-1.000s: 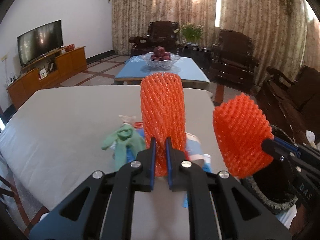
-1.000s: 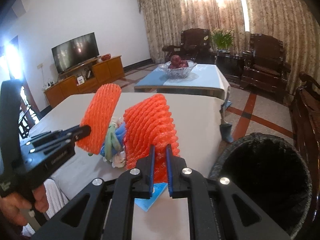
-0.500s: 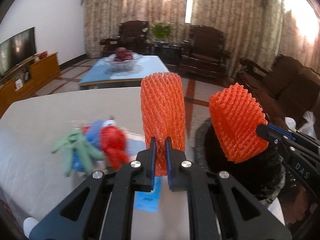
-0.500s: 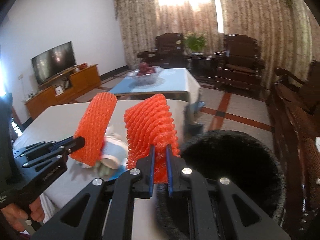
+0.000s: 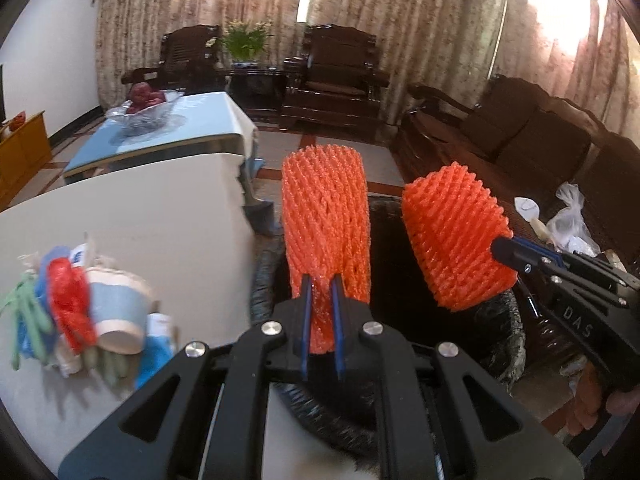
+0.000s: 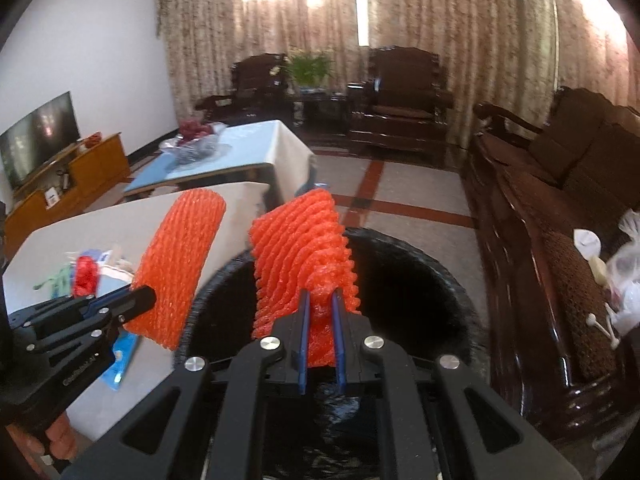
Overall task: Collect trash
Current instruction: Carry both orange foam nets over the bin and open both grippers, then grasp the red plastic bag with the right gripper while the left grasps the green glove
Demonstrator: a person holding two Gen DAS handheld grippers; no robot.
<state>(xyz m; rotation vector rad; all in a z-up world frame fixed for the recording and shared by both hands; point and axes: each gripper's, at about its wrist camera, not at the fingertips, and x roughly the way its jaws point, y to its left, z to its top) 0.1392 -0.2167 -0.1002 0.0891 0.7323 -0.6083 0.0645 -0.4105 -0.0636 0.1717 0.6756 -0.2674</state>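
My left gripper [image 5: 320,284] is shut on an orange foam net sleeve [image 5: 326,228] and holds it upright over the near rim of a black trash bin [image 5: 500,344]. My right gripper [image 6: 320,300] is shut on a second orange foam net sleeve [image 6: 300,252] above the bin's dark opening [image 6: 400,280]. In the left wrist view that second sleeve [image 5: 456,240] hangs over the bin at the right. In the right wrist view the left-held sleeve [image 6: 180,264] is at the bin's left rim.
A white table [image 5: 152,216] holds a pile of trash: a paper cup [image 5: 116,312], red wrapper [image 5: 68,300], green glove [image 5: 28,316], blue paper [image 5: 154,356]. Beyond stand a blue-topped table with a fruit bowl [image 5: 144,108], dark armchairs [image 5: 336,76] and a sofa with plastic bags [image 5: 572,220].
Both grippers have swung right, from over the table to over the trash bin, each still holding its orange sleeve. The trash pile now lies to the left.
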